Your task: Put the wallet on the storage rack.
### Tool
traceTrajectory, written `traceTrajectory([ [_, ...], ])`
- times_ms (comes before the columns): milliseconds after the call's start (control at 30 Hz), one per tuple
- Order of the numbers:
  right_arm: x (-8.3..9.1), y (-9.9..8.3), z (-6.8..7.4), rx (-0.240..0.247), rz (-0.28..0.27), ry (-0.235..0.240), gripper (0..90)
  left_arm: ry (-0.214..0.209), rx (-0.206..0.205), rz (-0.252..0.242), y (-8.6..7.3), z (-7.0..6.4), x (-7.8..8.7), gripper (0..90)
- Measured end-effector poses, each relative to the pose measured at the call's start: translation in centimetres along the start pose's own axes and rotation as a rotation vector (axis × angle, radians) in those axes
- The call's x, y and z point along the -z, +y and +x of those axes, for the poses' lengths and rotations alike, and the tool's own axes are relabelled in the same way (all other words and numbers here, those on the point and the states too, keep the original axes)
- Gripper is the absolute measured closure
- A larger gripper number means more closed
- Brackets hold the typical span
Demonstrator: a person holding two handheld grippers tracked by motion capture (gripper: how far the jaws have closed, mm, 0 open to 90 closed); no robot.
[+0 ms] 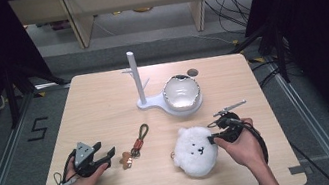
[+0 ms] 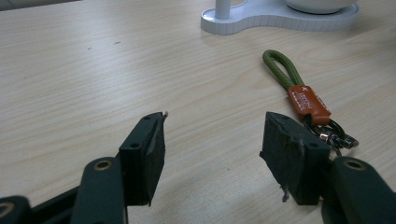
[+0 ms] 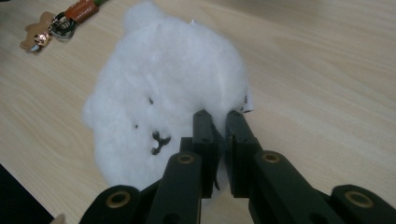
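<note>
1. Nearest the camera in the high view, the person's two hands come in from the near table edge, one gripper in each.
2. Right gripper [image 1: 212,138] lies at the near right of the table [image 1: 104,107], its jaws pinched narrow on the right edge of the plush [image 1: 193,151]; in the right gripper view a tuft of white fur sits between the jaws [image 3: 219,128].
3. Plush, a white round bear face with small dark eyes and mouth [image 3: 163,93], lies flat on the table, just left of the right hand [image 1: 242,148] and touching the gripper tips.
4. Left gripper [image 1: 109,155] rests at the near left with its jaws spread wide and nothing between them [image 2: 212,149].
5. Keychain [image 1: 136,145], a green loop with an orange tab, a metal ring and a small brown charm, lies just right of the left gripper's tips; in the left gripper view it runs beside the right jaw [image 2: 303,98]. I cannot tell if they touch.
6. Farther off, near the table's middle, a white stand [image 1: 138,84] with an upright post carries a shiny bowl [image 1: 181,92] on its base.
</note>
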State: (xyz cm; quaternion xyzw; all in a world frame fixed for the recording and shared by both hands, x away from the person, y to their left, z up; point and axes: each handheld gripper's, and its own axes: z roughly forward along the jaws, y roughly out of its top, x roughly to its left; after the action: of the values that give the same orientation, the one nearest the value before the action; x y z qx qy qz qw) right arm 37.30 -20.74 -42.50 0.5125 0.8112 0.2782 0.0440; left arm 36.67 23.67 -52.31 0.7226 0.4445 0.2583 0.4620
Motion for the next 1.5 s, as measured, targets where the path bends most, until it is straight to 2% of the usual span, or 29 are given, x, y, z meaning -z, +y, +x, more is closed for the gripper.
traceTrajectory([
  [67, 0.3, 0.1, 0.0, -0.003, -0.014, -0.014, 85.1, 0.0, 0.0, 0.001, 0.0, 0.0, 0.0, 38.5],
  [133, 0.6, 0.1, 0.2, -0.018, -0.022, -0.008, 85.1, 0.0, 0.0, 0.002, 0.0, 0.0, 0.0, 38.5],
  [200, 0.9, 0.2, 0.0, 0.016, -0.048, -0.018, 85.1, -0.001, 0.0, 0.002, 0.0, 0.0, 0.0, 38.6],
  [367, 1.7, 0.4, 0.1, 0.021, -0.076, -0.022, 85.1, -0.001, -0.001, 0.002, 0.0, 0.0, 0.0, 38.6],
  [400, 1.8, 0.4, 0.3, -0.009, -0.078, -0.016, 85.1, -0.001, -0.001, 0.002, 0.0, 0.0, 0.0, 38.6],
  [433, 1.8, 0.4, 0.3, -0.009, -0.078, -0.016, 85.1, 0.0, 0.0, 0.002, 0.0, 0.0, 0.0, 38.6],
  [467, 1.9, 0.4, 0.1, 0.023, -0.091, -0.024, 85.1, -0.001, 0.0, 0.002, 0.0, 0.0, 0.0, 38.6],
  [500, 2.0, 0.4, 0.4, -0.005, -0.109, -0.023, 85.2, -0.001, 0.0, 0.002, 0.0, 0.0, 0.0, 38.6],
  [567, 2.3, 0.6, 0.2, 0.014, -0.102, -0.017, 85.2, 0.0, 0.001, 0.002, 0.0, 0.0, 0.0, 38.6],
  [600, 2.3, 0.6, 0.4, -0.008, -0.104, -0.017, 85.2, 0.0, 0.001, 0.002, 0.0, 0.0, 0.0, 38.5],
  [633, 2.4, 0.6, 0.4, -0.007, -0.109, -0.022, 85.2, -0.001, 0.001, 0.002, 0.0, 0.0, 0.0, 38.6],
  [667, 2.3, 0.6, 0.3, 0.011, -0.134, -0.025, 85.2, 0.0, 0.003, 0.001, 0.0, 0.0, 0.0, 38.6],
  [700, 2.4, 0.6, 0.3, 0.016, -0.126, -0.028, 85.3, 0.0, 0.003, 0.001, 0.0, 0.0, 0.0, 38.6],
  [733, 2.3, 0.6, 0.3, 0.01, -0.149, -0.026, 85.3, 0.0, 0.004, 0.001, 0.0, 0.0, 0.0, 38.6],
  [800, 2.6, 0.7, 0.4, 0.004, -0.127, -0.026, 85.3, 0.0, 0.004, 0.0, 0.0, 0.0, 0.0, 38.6],
  [867, 2.7, 0.7, 0.6, -0.011, -0.143, -0.02, 85.3, 0.0, 0.003, 0.0, 0.0, 0.0, 0.0, 38.6],
  [900, 2.8, 0.8, 0.2, 0.031, -0.153, -0.015, 85.4, 0.0, 0.0, 0.001, 0.0, 0.0, 0.0, 38.6],
  [933, 2.9, 0.7, 0.5, -0.001, -0.156, -0.012, 85.4, 0.0, 0.0, 0.001, 0.0, 0.0, 0.0, 38.6],
  [967, 2.8, 0.7, 0.3, 0.034, -0.194, -0.019, 85.4, 0.0, 0.001, 0.002, 0.0, 0.0, 0.0, 38.6],
  [1000, 2.9, 0.8, 0.1, 0.054, -0.205, -0.018, 85.4, 0.0, 0.001, 0.002, 0.0, 0.0, 0.0, 38.6],
  [1067, 3.0, 0.8, 0.1, 0.056, -0.214, -0.02, 85.5, 0.002, 0.003, 0.002, 0.0, -0.1, 0.0, 38.6],
  [1133, 3.1, 0.8, 0.1, 0.051, -0.248, -0.014, 85.6, 0.004, 0.002, 0.003, 0.0, -0.1, 0.0, 38.6],
  [1167, 3.2, 0.8, 0.1, 0.057, -0.254, -0.031, 85.6, 0.004, 0.002, 0.002, 0.0, -0.1, 0.0, 38.6],
  [1200, 3.3, 0.8, 0.3, 0.025, -0.251, -0.014, 85.6, 0.004, 0.002, 0.002, 0.0, -0.1, 0.0, 38.6],
  [1233, 3.3, 0.8, 0.3, 0.025, -0.251, -0.014, 85.6, 0.004, 0.002, 0.002, 0.0, -0.1, 0.0, 38.6],
  [1267, 3.4, 0.8, 0.3, 0.019, -0.265, -0.011, 85.6, 0.004, 0.002, 0.002, 0.0, -0.1, 0.0, 38.6],
  [1300, 3.4, 0.8, 0.1, 0.038, -0.302, -0.01, 85.6, 0.003, 0.003, 0.003, 0.0, -0.1, 0.0, 38.5],
  [1433, 3.5, 0.9, 0.1, 0.034, -0.344, -0.008, 85.6, 0.004, 0.005, 0.002, 0.0, -0.1, 0.0, 38.5],
  [1500, 3.7, 1.0, 0.1, 0.038, -0.4, -0.015, 85.6, 0.005, 0.007, 0.001, 0.0, -0.1, 0.0, 38.5],
])
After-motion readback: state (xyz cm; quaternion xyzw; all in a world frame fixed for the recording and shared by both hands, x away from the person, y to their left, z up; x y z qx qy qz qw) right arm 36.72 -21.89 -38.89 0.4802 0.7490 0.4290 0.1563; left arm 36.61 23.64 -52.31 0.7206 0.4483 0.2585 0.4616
